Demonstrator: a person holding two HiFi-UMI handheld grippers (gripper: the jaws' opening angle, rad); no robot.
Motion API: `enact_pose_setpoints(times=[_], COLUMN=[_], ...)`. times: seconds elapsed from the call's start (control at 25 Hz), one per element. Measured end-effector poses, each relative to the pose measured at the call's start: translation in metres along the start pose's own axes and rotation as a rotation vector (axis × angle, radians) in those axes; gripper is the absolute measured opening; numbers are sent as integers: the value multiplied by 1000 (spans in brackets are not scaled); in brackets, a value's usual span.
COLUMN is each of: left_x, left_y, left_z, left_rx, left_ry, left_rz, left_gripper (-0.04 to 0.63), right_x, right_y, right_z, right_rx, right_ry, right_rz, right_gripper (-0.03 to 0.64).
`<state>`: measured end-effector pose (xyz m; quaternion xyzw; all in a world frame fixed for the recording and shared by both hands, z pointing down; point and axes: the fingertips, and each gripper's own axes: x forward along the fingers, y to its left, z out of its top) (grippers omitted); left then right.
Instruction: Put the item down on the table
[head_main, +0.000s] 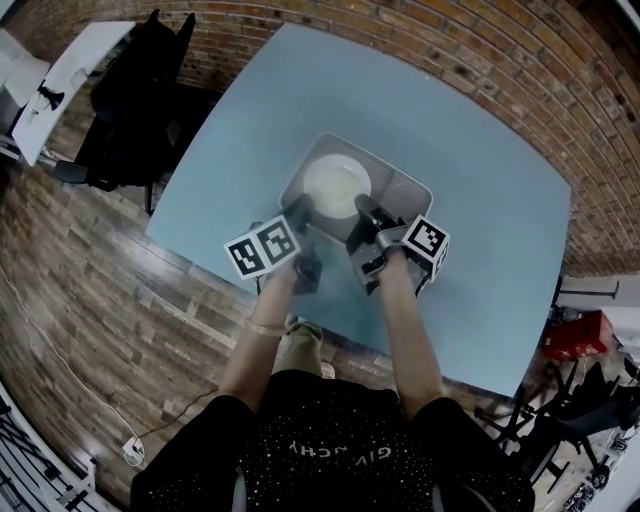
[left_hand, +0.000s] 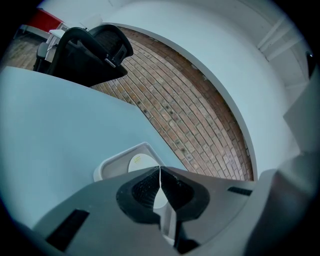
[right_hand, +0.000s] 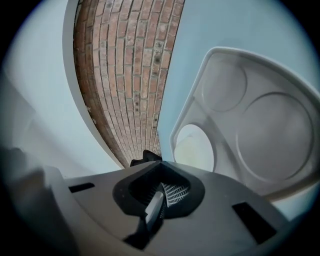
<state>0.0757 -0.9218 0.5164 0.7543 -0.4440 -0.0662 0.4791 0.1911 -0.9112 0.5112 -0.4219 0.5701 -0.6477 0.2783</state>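
Both at once, ease the left gripper (head_main: 300, 212) and the right gripper (head_main: 366, 212) down, each pinched tight on the near rim of the grey tray (head_main: 402, 192). Hold that tray flat over the blue table (head_main: 480, 170), close to the near edge, with the white plate (head_main: 336, 186) sitting steady inside. Hard to tell if already touching the table. Go slow, set down softly, only then let go.

Pale blue table (head_main: 480, 200) carrying grey compartment tray (head_main: 398, 193) near its front edge; tray-to-tabletop contact not showing clearly.
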Motion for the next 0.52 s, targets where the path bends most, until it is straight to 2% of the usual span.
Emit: enact_pose_setpoints(times=[0.52], left_x=[7], left_y=[7], left_z=[6], left_rx=[-10], left_ry=[24], left_rz=[-16], left_gripper=[15], right_x=[10], right_y=[-6], right_z=[-6], right_rx=[37], right_ry=[5], right_rz=[-27], right_gripper=[14])
